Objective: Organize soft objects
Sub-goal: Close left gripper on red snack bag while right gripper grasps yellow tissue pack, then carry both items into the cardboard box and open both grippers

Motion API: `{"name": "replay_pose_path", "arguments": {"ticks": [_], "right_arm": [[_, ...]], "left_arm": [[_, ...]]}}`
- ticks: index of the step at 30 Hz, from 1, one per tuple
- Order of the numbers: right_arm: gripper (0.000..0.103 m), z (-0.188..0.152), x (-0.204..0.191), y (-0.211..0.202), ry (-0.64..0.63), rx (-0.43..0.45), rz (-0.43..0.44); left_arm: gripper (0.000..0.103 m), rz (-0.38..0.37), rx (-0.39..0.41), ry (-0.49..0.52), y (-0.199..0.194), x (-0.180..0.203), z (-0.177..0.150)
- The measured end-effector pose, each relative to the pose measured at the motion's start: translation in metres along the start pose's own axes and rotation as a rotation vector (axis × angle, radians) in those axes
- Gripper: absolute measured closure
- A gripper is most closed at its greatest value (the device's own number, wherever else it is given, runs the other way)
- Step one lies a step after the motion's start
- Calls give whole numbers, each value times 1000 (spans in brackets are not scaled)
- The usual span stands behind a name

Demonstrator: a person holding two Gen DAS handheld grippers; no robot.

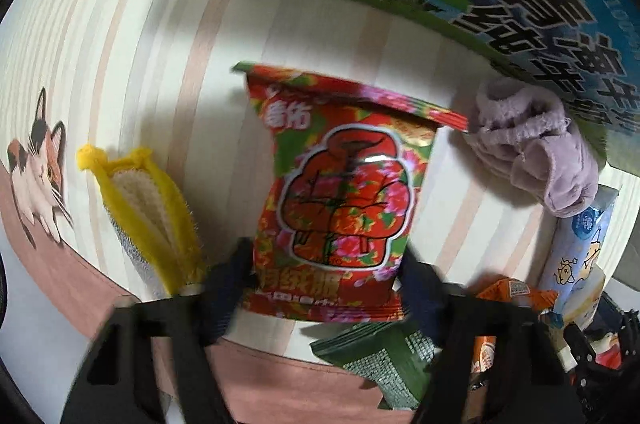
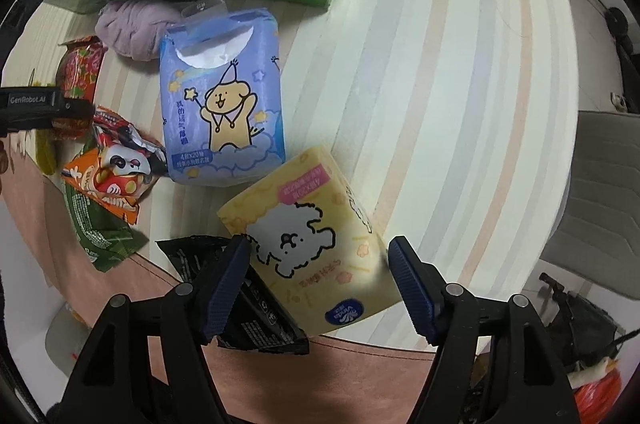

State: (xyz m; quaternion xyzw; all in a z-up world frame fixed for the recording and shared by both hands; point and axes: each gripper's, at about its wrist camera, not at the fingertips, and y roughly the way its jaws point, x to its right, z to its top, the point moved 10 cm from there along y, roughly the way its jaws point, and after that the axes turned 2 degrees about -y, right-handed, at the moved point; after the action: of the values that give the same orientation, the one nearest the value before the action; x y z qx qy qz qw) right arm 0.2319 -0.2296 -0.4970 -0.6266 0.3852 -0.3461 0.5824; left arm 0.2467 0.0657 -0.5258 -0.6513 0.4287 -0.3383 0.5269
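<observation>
Here, in the left wrist view, the left gripper (image 1: 326, 280) clasps the lower end of a puffy red flowered snack bag (image 1: 344, 191) on the striped tablecloth (image 1: 140, 43). In the right wrist view, the right gripper (image 2: 318, 256) stands spread around a yellow tissue pack (image 2: 308, 236) with a white dog drawing; whether the pads press I cannot tell.

Both views fisheye: straight lines bow, corners vignette to black. Left wrist view motion-blurred throughout; the red packet (image 1: 340, 191) smears at its edges, with a small glare spot on its foil. Right wrist view sharper, print on the yellow pack (image 2: 316, 236) legible. Lighting soft, even, indoor. Bright patch on the surface (image 1: 224, 35) upper left; faint shadows beneath objects.
</observation>
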Motion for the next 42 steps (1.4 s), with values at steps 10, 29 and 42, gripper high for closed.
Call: {"name": "replay_pose_path", "arguments": {"ticks": [10,29,42], "right_arm": [[25,4,-8,29,-132,-74,-78],[34,-2,16,43,352,-56,127],[34,-12,-14,-109,327,155,328]], "left_arm": [[52,20,49,20,-2,-2,-29],[60,-22,83,-24,8,-14,-63],[60,-97,331,75,-149,12,-109]]}}
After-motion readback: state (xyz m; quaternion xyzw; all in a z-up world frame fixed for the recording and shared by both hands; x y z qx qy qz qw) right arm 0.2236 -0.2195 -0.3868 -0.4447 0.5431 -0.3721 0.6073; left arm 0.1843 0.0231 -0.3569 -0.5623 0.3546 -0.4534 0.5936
